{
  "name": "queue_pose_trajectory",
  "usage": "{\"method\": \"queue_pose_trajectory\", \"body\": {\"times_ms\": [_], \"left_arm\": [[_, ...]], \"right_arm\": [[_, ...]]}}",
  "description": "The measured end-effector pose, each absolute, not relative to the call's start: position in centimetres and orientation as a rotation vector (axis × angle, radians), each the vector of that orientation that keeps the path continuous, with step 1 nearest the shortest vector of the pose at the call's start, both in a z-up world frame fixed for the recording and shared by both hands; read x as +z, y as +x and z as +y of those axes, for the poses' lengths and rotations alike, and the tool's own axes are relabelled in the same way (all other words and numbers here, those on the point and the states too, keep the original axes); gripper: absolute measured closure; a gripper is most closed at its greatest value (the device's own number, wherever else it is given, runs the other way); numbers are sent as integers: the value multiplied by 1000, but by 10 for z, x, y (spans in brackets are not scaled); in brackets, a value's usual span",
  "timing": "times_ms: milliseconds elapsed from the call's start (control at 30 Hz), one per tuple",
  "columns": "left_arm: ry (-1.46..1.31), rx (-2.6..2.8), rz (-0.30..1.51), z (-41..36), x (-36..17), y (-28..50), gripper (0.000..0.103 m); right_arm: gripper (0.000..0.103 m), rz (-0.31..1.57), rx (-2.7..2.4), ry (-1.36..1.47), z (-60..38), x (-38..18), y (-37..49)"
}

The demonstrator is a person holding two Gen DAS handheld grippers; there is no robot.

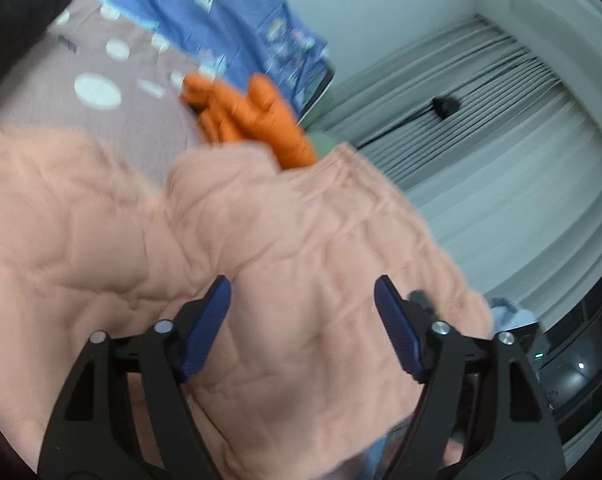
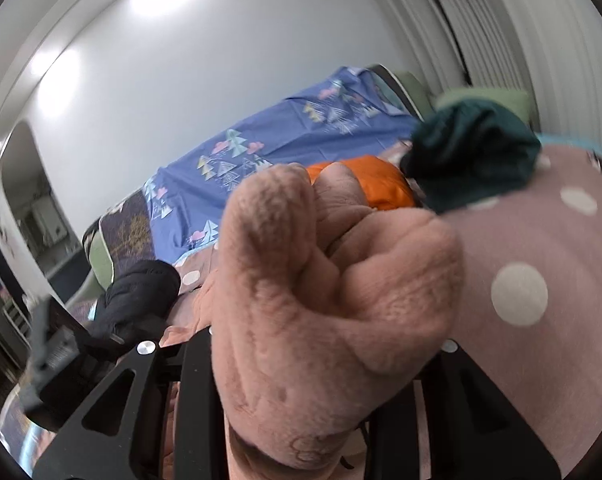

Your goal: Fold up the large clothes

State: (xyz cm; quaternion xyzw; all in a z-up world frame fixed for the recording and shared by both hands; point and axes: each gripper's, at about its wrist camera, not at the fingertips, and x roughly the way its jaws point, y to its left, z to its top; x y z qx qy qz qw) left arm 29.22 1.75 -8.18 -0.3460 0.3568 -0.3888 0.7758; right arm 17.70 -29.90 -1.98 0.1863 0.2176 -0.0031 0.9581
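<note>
A large peach fleece garment [image 1: 229, 248] lies bunched on the bed and fills the lower half of the left wrist view. My left gripper [image 1: 303, 300] is open, its blue pads [image 1: 209, 328] spread wide just above the fleece, holding nothing. In the right wrist view a thick wad of the same peach fleece [image 2: 325, 304] sits between my right gripper's black fingers and hides the tips [image 2: 321, 360]; the right gripper is shut on it and lifts it off the bed.
The bed has a mauve cover with white dots [image 2: 541, 280] and a blue patterned sheet [image 1: 221, 12]. An orange garment [image 1: 253, 116], a dark teal garment [image 2: 473, 160] and a black garment [image 2: 141, 300] lie on it. Grey curtains [image 1: 481, 140] hang beside the bed.
</note>
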Motion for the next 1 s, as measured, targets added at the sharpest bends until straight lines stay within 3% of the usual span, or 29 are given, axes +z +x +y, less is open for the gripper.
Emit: {"method": "queue_pose_trajectory", "body": {"times_ms": [233,533,1000], "left_arm": [[-748,-832,657,66,-35,265,19],[-770,-804,599,116,-16,242,19],[-759,-723,542,186,11,219,17]], "right_arm": [[73,420,-4,163,-256,-5,170],[73,401,126,-87,-183,0,168],[72,472,386,-351,-61,-52,157]]}}
